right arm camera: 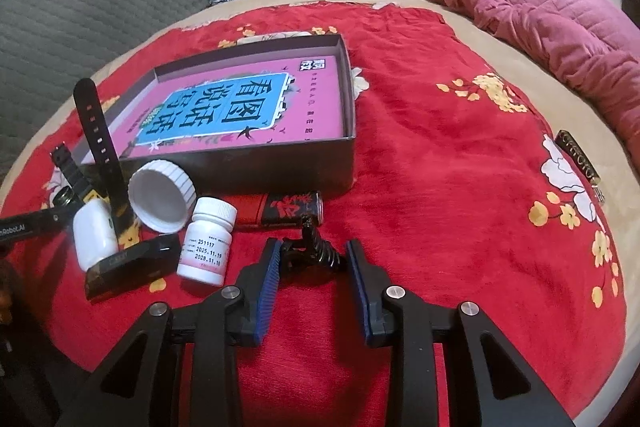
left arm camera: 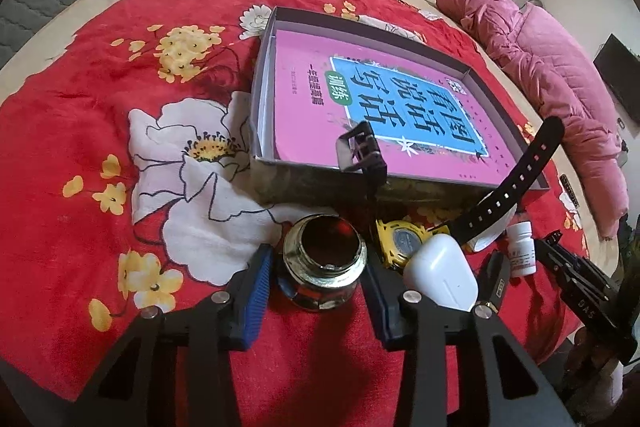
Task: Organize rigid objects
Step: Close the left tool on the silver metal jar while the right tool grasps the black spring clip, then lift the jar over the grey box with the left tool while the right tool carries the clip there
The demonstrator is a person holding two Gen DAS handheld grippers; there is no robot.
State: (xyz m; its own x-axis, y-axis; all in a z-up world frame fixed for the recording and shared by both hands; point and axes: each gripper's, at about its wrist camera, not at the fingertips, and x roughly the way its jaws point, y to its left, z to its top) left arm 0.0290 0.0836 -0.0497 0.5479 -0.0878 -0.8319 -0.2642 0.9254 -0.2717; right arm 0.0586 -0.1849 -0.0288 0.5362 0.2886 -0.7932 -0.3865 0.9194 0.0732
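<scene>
An open glass jar [left arm camera: 325, 263] stands on the red floral bedspread between the blue pads of my left gripper [left arm camera: 320, 281]. The jaws are open and a thin gap shows at the left pad. My right gripper [right arm camera: 313, 261] is shut on a black hair clip [right arm camera: 312, 253] that lies on the cloth. Behind both lies a shallow dark box [left arm camera: 472, 75] [right arm camera: 348, 87] holding a pink book [left arm camera: 304, 95] [right arm camera: 320, 99]. By the jar are a yellow watch [left arm camera: 404, 241] with raised black straps, a white earbud case [left arm camera: 440, 277] [right arm camera: 94, 233] and a white pill bottle [left arm camera: 520, 247] [right arm camera: 208, 241].
A white screw lid [right arm camera: 162, 197] leans against the box front, with a red and black cylinder [right arm camera: 280, 209] lying beside it. A black block [right arm camera: 132, 263] sits by the earbud case. A dark bar [right arm camera: 580, 159] lies at the right. A pink quilt [right arm camera: 560, 11] is bunched at the bed's far right.
</scene>
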